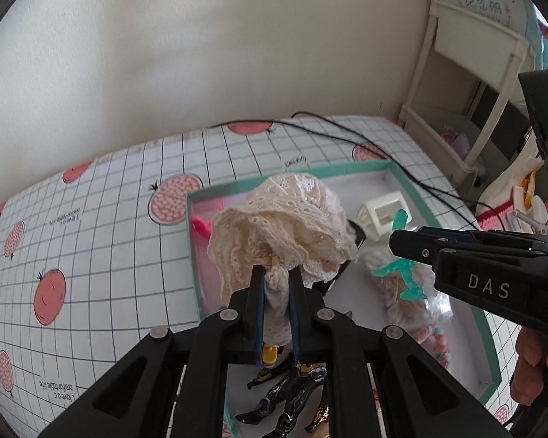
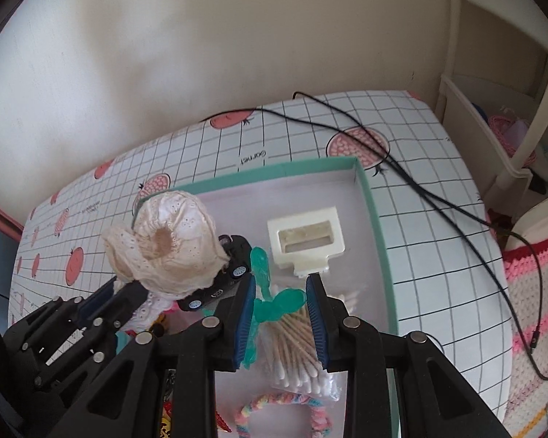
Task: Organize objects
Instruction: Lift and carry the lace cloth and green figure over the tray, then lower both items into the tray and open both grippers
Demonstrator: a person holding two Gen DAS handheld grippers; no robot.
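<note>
A cream lace doll garment (image 1: 285, 226) hangs over the teal-rimmed box (image 1: 489, 328), and my left gripper (image 1: 276, 277) is shut on its gathered end. In the right wrist view the same garment (image 2: 171, 244) is up at the left with the left gripper (image 2: 122, 290) below it. My right gripper (image 2: 280, 292) is open, low over the box (image 2: 376, 219). A green translucent toy (image 2: 274, 303) lies between its fingers on a bag of cotton swabs (image 2: 296, 346). In the left wrist view the right gripper (image 1: 398, 242) reaches in from the right above the green toy (image 1: 402, 273).
The box also holds a white plastic piece (image 2: 305, 237), a black toy car (image 2: 223, 277), a pastel braided band (image 2: 285, 399) and a black-gold figure (image 1: 296, 390). A black cable (image 2: 420, 189) crosses the checked tablecloth (image 1: 91, 237). A cream shelf (image 1: 467, 73) stands at the right.
</note>
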